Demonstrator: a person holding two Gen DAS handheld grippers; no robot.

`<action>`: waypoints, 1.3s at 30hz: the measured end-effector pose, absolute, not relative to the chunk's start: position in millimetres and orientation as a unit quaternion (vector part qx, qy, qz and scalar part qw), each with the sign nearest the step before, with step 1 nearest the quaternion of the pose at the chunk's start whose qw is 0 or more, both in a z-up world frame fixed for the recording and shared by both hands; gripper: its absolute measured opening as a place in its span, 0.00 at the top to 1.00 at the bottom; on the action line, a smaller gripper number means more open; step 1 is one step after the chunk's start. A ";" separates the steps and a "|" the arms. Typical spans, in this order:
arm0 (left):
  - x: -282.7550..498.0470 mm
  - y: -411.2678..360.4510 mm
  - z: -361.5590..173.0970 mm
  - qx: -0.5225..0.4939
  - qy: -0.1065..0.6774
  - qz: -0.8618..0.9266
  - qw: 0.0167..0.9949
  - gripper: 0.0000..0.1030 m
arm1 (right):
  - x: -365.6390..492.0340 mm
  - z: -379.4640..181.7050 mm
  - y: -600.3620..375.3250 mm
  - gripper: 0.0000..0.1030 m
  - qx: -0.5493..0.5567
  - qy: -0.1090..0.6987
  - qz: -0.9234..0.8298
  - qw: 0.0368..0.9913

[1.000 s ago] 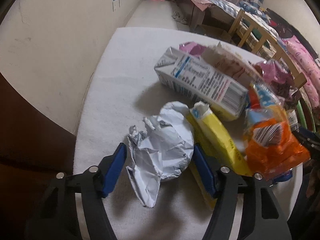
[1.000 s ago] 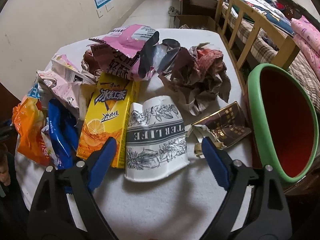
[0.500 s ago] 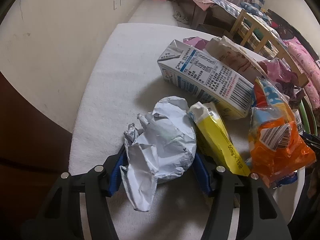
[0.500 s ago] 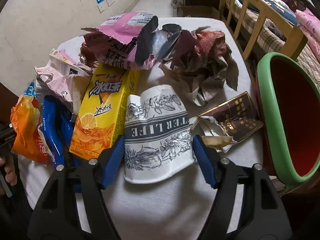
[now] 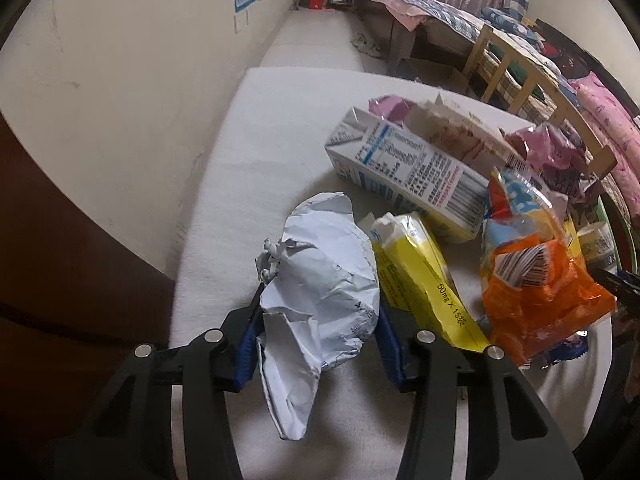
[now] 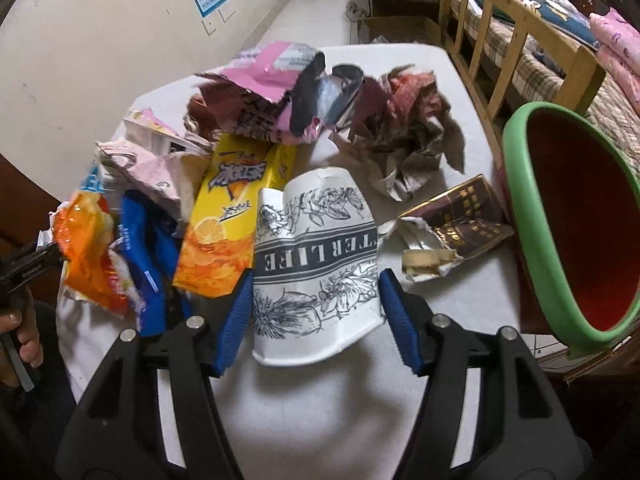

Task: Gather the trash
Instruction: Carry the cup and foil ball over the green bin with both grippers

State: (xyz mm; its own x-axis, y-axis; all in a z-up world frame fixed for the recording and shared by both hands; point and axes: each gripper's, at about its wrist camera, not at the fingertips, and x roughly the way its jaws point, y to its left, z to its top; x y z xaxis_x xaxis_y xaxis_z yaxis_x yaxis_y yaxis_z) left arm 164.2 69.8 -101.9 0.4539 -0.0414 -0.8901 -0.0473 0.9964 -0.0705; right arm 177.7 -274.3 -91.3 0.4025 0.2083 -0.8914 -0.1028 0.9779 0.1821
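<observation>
A: Left tool (image 5: 318, 344) status?

B: Jaws closing, crumpled white paper (image 5: 320, 288) between them. Blue pads look to be against both its sides. The paper sits at the near edge of the counter (image 5: 280, 128), 6 o'clock in the left wrist view.

A: What's around it?

B: Yellow packet (image 5: 424, 280) touching it at 3 o'clock. Beyond that, a white-and-blue carton (image 5: 408, 168) lying on its side at 1 o'clock and an orange snack bag (image 5: 536, 280) at 3 o'clock.

A: Right tool (image 6: 316, 312)?

B: Also closing. Flattened white paper cup (image 6: 316, 264) with black floral print between the jaws, lying on the counter (image 6: 400, 400). The right pad meets the cup's edge; the left pad is just beside it, and I can't tell if it touches.

A: Neighbours on that side?

B: Yellow drink carton (image 6: 232, 224) touching the cup at 9 o'clock. Blue wrapper (image 6: 144, 248) and the orange snack bag (image 6: 88, 248) further out at 9. Dark brown box (image 6: 456, 224) just beside the cup at 3 o'clock. Crumpled brown paper (image 6: 404, 140) at 1 o'clock, torn pink wrapper (image 6: 272, 80) at 12.

A: Bin?

B: Green-rimmed bin (image 6: 516, 184), red inside, past the counter edge at 3 o'clock in the right wrist view.
</observation>
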 end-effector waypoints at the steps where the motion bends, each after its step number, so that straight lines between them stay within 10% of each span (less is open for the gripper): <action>1: 163.5 70.6 -98.5 -0.042 0.519 0.005 0.854 0.55 | 175.4 -88.2 -275.5 0.41 0.051 0.535 0.093 0.838; 20: 131.3 61.2 -15.2 -0.042 0.456 -0.009 0.889 0.55 | 142.8 -47.3 -293.6 0.41 0.070 0.491 0.089 0.864; 39: 178.8 -125.3 47.3 -0.007 0.419 -0.196 0.886 0.55 | 144.5 -11.1 -388.3 0.41 0.102 0.455 0.018 0.884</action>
State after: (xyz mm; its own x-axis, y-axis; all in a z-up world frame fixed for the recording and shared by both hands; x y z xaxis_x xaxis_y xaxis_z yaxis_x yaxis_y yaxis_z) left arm 178.8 -125.3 47.3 0.5715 -0.3540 -0.7403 0.3420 0.9228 -0.1773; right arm 144.5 -388.3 -11.1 0.5846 0.1245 -0.8017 0.0608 0.9786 0.1964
